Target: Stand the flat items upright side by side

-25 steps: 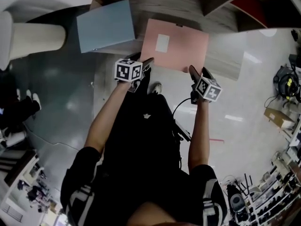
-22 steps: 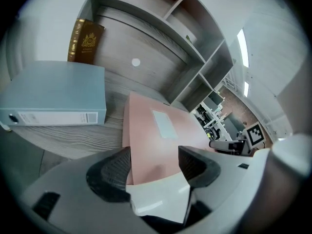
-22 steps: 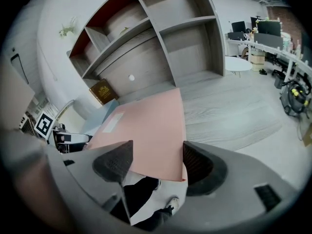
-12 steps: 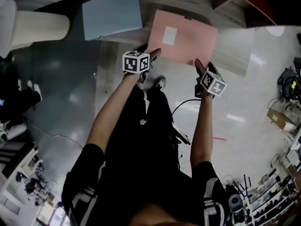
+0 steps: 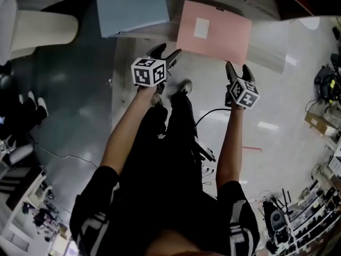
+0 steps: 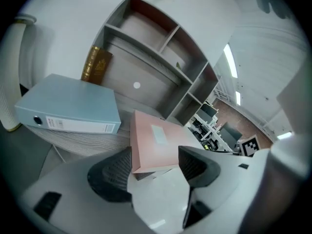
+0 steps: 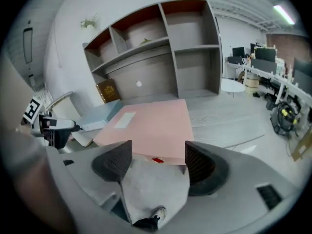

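A pink folder (image 5: 213,33) with a white label lies flat on the wood-grain table (image 5: 266,44). A light blue binder (image 5: 133,9) lies flat to its left. My left gripper (image 5: 166,53) is open just short of the folder's near left corner. In the left gripper view that corner of the pink folder (image 6: 156,138) shows between the jaws of the left gripper (image 6: 156,172), with neither pad touching it. My right gripper (image 5: 238,71) is open at the folder's near right edge. In the right gripper view the pink folder (image 7: 151,123) lies ahead of the right gripper (image 7: 157,160), which holds nothing.
A grey shelf unit (image 6: 161,48) stands behind the table, with a brown book (image 6: 96,65) upright in its left bay. A white cushioned seat (image 5: 37,33) sits at the left. The person's legs and a black cable (image 5: 208,119) are below the grippers.
Both grippers have drawn back a little from the pink folder's near edge, and the left gripper's fingers show further apart. Folder and binder lie as before.
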The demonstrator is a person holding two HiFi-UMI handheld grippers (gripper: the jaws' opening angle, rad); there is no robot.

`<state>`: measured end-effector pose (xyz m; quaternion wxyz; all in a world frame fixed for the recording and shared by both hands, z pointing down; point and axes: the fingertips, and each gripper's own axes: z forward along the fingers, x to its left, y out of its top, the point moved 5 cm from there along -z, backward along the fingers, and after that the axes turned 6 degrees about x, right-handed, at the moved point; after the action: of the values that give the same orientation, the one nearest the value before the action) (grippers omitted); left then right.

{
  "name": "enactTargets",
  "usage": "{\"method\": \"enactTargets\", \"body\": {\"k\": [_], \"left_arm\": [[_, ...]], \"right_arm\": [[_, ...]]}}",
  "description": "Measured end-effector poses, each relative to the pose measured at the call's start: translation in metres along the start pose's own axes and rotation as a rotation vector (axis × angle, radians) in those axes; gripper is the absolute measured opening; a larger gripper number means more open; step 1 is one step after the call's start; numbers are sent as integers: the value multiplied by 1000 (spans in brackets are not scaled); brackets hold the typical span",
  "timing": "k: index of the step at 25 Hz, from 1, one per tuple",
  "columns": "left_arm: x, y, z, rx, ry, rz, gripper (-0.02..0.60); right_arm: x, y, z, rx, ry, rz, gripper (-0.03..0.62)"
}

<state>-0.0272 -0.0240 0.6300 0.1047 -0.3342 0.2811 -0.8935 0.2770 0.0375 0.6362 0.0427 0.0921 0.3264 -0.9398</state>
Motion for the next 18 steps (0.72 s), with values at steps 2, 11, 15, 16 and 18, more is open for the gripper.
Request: {"method": "enactTargets", "body": {"k": [2,11,15,16,18], "left_arm": [[-8,-5,-32,-35,-20,44,299],[-48,-31,-142,-227,-73,231,102],[-47,-51,-157,-294,-87,243,40],[-46,-56,-159,-303,-92,243,33],[-44,-67,-160,-310,-111,250,31]], "right_arm": [[23,-11,-15,-15,-24,-73,334],[98,-63,-38,15,-146,-358,334],[111,-79,-24,27,-210,-494,334],[113,-83,-19,33,-229,-536,334],[117,-89,-9,40,-272,-625,336]]}}
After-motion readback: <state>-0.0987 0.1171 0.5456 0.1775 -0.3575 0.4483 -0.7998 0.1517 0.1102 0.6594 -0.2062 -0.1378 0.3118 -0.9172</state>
